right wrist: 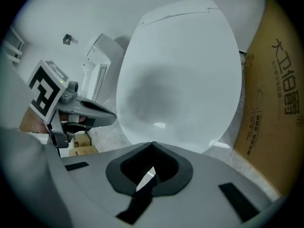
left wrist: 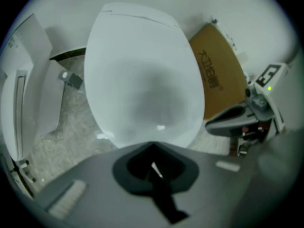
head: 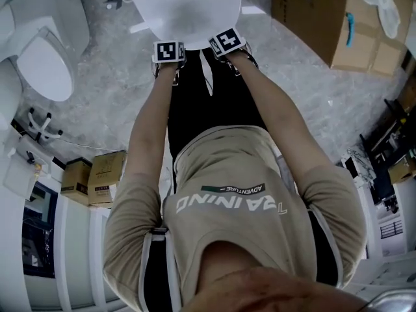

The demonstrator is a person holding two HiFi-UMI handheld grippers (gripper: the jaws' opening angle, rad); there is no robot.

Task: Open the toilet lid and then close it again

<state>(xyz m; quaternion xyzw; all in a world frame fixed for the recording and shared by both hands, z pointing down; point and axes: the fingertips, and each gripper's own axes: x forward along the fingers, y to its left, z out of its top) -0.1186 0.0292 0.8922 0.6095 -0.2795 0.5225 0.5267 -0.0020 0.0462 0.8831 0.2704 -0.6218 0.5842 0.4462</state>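
**White toilet lid (head: 182,5) lies shut, closed jaws at its front edge**

Left gripper (left wrist: 152,145) has its two jaws pressed together, with nothing held between them. The right gripper (right wrist: 152,144) is the same: jaws together and empty. In the head view the two marker cubes sit side by side just at the front edge of the lid, at the end of the person's stretched forearms (head: 153,122). Both closed tips point at this front edge (whether they really touch it, I cannot tell). The lid is down on the toilet, smooth and oval, with its hinge end far from the grippers. A big cardboard box (head: 318,18) stands on the grey floor (head: 110,103) near the right side of the toilet. A second toilet (head: 42,64) stands well apart at the left, and small cartons (head: 107,174) lie near the left edge of the floor.
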